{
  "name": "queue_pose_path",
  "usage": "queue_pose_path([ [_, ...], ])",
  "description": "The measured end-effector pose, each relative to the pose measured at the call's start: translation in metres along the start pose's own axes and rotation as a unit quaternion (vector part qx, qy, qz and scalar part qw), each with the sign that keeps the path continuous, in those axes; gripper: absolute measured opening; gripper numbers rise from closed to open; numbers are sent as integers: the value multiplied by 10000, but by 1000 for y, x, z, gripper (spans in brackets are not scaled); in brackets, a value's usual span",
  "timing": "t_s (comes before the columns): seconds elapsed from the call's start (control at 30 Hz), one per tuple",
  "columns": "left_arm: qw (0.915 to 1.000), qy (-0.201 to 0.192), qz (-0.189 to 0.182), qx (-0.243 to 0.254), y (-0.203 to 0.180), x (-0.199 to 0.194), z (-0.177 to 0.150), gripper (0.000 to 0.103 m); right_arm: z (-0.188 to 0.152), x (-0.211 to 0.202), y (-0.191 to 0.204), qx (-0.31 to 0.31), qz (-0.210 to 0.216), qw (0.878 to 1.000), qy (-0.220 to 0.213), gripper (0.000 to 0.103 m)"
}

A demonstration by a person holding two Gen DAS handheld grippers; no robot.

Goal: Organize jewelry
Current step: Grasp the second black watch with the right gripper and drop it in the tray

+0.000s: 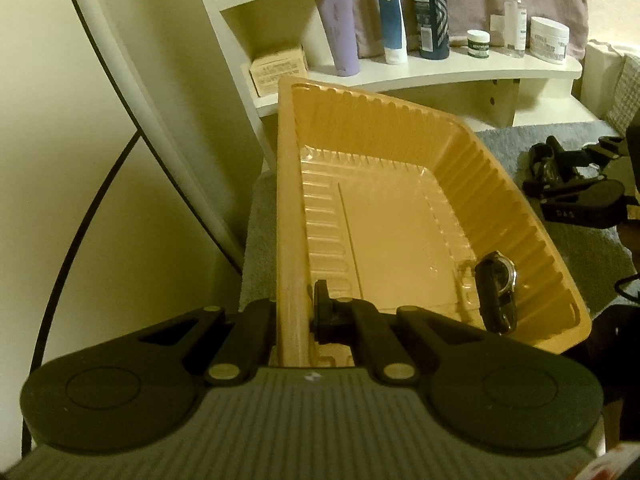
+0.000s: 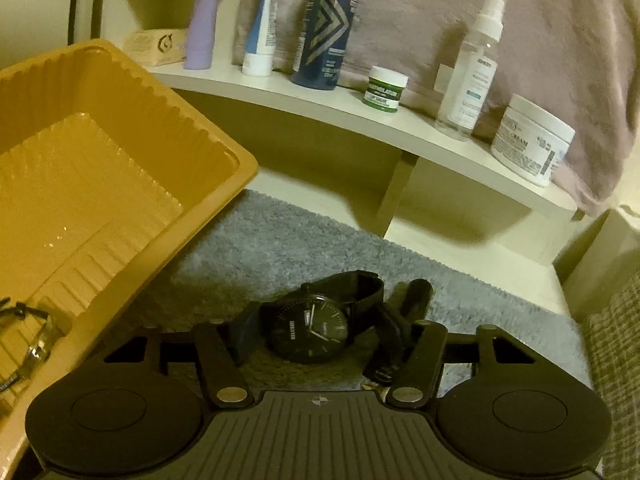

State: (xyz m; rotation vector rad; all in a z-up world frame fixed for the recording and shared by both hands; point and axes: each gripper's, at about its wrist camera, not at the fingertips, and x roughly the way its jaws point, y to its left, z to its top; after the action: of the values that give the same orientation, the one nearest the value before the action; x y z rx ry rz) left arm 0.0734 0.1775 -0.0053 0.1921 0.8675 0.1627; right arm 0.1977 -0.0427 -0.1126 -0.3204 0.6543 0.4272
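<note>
The left claw (image 1: 294, 320) is clamped on the near wall of the ribbed orange plastic tray (image 1: 288, 184), in which a silver-cased watch (image 1: 498, 296) is already laid. The right claw (image 2: 320, 338) is held apart astride a black watch (image 2: 310, 328) on the grey fleecy mat (image 2: 280, 240), beside the tray. The rigid round case is judged fairly light and smooth; the limp strap offers poor hold, so the case should be gripped.
</note>
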Motion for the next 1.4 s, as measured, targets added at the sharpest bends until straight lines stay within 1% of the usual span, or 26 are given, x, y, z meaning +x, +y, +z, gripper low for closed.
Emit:
queue_pose_path([
  [0.1,10000,6,9,66,-1,-1,1,2,-2,-2,0,21,-63,10000,-33,49],
  [0.2,9999,9,23,118,-2,-1,2,2,-3,-5,-3,42,-63,10000,-52,47],
  [0.67,9998,-34,28,175,-2,-4,1,2,-12,-24,-3,35,-1,9999,-135,47],
  [0.87,9999,-31,30,167,-3,-3,1,2,0,-44,-3,73,79,9992,-377,47],
  [0.93,9998,-32,25,173,-3,-4,2,3,9,-56,-1,100,228,9982,-550,47],
  [0.97,9998,-33,24,178,-3,-4,2,2,14,-62,0,111,377,9972,-642,47],
  [1.03,9998,-37,22,180,-3,-4,2,3,26,-74,4,163,808,9936,-777,47],
  [1.13,9998,-35,21,177,-3,-4,2,3,38,-85,17,96,1346,9871,-858,47],
  [1.27,9998,-32,22,179,-3,-4,2,3,44,-88,40,-112,1792,9807,-775,47],
  [1.4,9998,-45,12,194,-4,-5,2,3,39,-79,59,-269,2002,9776,-597,47],
])
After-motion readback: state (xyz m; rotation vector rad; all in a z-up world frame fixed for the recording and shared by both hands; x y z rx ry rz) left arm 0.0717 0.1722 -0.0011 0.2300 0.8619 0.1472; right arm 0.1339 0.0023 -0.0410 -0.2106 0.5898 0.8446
